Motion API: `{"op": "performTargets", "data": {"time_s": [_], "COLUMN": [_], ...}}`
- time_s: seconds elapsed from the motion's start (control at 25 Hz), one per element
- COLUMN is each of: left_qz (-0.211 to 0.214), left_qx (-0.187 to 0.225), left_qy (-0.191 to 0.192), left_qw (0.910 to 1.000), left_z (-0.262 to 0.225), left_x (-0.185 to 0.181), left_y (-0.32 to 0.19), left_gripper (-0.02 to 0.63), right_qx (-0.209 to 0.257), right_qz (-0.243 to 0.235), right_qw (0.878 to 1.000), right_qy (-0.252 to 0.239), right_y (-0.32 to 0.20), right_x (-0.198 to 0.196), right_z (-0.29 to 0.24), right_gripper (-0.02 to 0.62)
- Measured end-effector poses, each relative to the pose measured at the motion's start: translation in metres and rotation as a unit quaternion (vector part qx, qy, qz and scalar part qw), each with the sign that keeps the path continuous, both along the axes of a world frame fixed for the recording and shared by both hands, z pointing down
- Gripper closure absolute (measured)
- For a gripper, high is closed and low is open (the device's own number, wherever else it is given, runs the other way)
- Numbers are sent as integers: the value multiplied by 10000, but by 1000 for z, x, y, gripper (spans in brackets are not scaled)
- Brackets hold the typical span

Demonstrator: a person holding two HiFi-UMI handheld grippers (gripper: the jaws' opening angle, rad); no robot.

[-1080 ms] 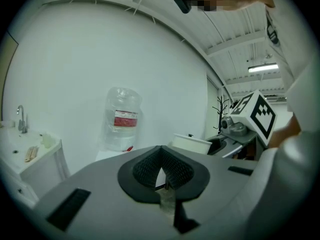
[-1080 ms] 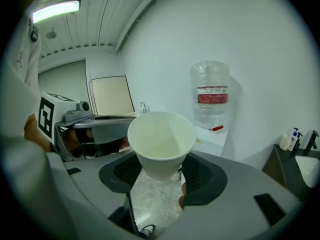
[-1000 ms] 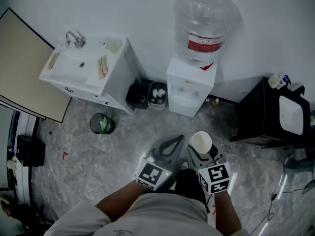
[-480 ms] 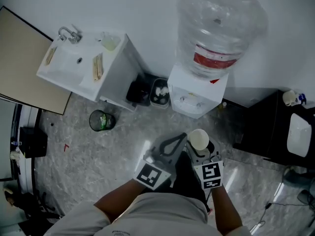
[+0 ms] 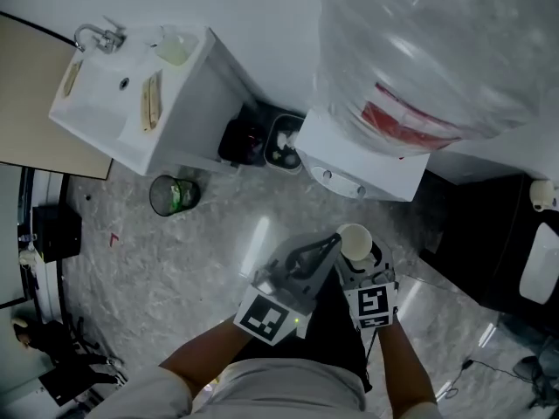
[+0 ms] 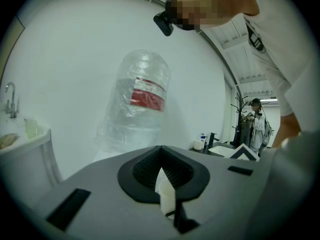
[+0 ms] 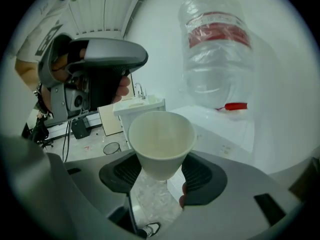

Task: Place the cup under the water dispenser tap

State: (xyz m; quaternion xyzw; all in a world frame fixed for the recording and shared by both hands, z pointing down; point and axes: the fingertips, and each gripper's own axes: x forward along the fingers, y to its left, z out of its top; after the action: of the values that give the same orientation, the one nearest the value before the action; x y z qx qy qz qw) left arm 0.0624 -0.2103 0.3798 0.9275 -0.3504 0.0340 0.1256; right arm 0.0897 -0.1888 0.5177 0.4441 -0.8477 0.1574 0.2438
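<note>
White paper cup (image 5: 355, 241), upright and empty, is clamped in the right gripper (image 7: 161, 173), at six o'clock of the white water dispenser (image 5: 367, 160) and short of it. The left gripper (image 5: 330, 241) is closed on nothing. Pickup looks done; setting the cup under the tap remains.

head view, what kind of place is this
Probably an office or workshop water corner: a water dispenser with a big bottle on top, a white sink with a tap, and a waste bin nearby.
</note>
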Motion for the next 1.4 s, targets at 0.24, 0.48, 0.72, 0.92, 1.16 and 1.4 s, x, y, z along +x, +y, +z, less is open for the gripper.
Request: {"op": "performTargets", "data": {"time_s": [0.24, 0.48, 0.72, 0.92, 1.16, 1.4], "left_qz": [412, 544, 590, 583, 606, 580], "left_qx": [-128, -323, -348, -397, -380, -430], "left_qy": [-429, -456, -486, -487, -490, -506], "left_qw": [9981, 9970, 9965, 9963, 9962, 9961], "left_z": [92, 182, 234, 256, 264, 269], "left_x": [-4, -7, -8, -5, -2, -4], "left_y": [-3, -1, -8, -12, -14, -16], "left_gripper": [603, 603, 603, 603, 603, 603], "right_qx": [-253, -405, -478, -321, -282, -299], "right_qz": [258, 721, 1006, 1196, 1311, 1510], "right_qw": [9993, 9963, 9927, 9906, 9886, 9852], "right_qy": [91, 210, 472, 578, 688, 757], "right_y": [-18, -45, -70, -88, -99, -106], "right_x": [-4, 9, 38, 54, 59, 61], "right_z": [122, 247, 321, 345, 365, 378], "right_gripper": [337, 337, 337, 337, 337, 337]}}
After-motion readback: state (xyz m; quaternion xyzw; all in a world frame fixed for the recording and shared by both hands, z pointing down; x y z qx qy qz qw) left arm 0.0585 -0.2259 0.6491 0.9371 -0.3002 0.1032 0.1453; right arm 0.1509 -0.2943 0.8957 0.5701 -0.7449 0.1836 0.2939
